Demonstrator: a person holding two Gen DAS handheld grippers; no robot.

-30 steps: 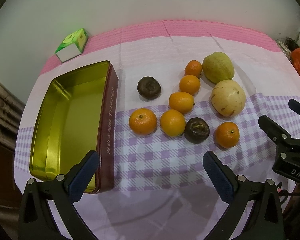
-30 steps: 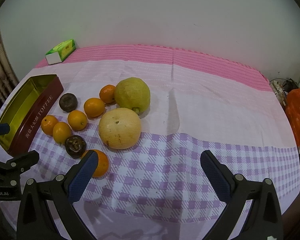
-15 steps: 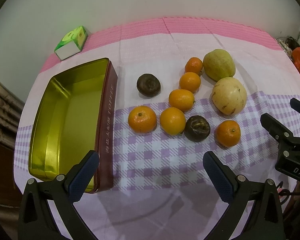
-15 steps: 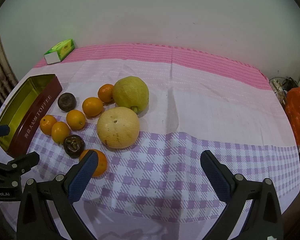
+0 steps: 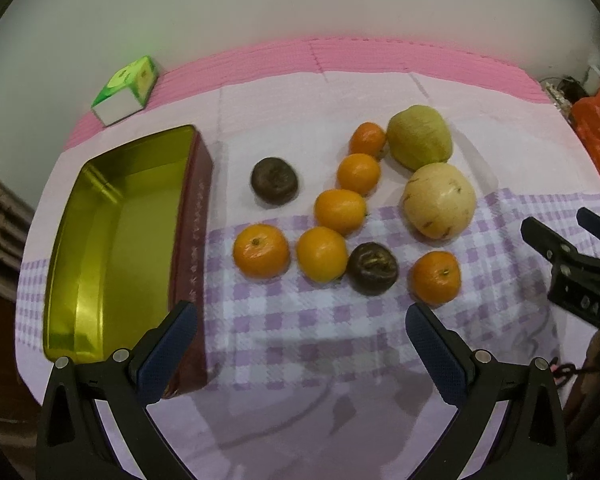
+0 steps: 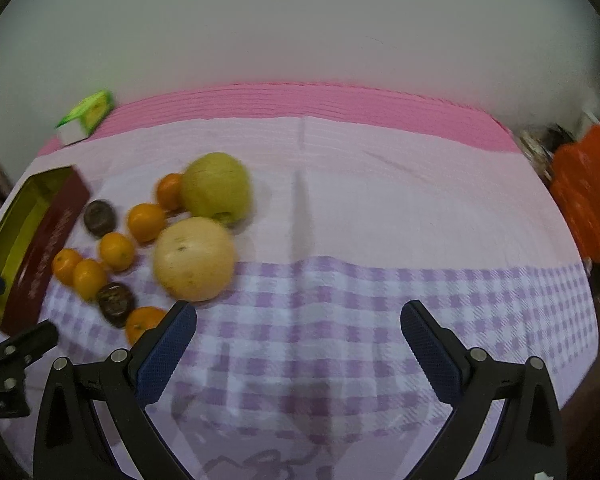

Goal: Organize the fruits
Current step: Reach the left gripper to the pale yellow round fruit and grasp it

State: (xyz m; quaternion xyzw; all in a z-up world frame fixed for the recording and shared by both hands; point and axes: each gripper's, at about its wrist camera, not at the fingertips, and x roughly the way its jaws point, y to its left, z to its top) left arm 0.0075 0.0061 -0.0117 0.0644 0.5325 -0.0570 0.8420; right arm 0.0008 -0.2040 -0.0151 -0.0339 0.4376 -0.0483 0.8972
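Observation:
Several oranges (image 5: pixel 261 251) lie on the checked cloth with two dark brown fruits (image 5: pixel 275 180), a green pear-like fruit (image 5: pixel 419 138) and a pale yellow round fruit (image 5: pixel 439 205). An open gold tin (image 5: pixel 100 248) with a maroon side stands to their left. My left gripper (image 5: pixel 300 340) is open and empty, in front of the fruits. My right gripper (image 6: pixel 298 340) is open and empty, to the right of the fruits; the pale fruit (image 6: pixel 195 258) and the green fruit (image 6: pixel 216 188) lie ahead to its left.
A green and white carton (image 5: pixel 126 90) sits at the back left of the table. An orange bag (image 6: pixel 588 196) hangs past the table's right edge. A white wall stands behind the pink band of the cloth (image 6: pixel 300 100).
The left gripper has drawn slightly back from the fruits. The right wrist view has swung to the right and is blurred, so the fruits sit further left in it. Both stay open.

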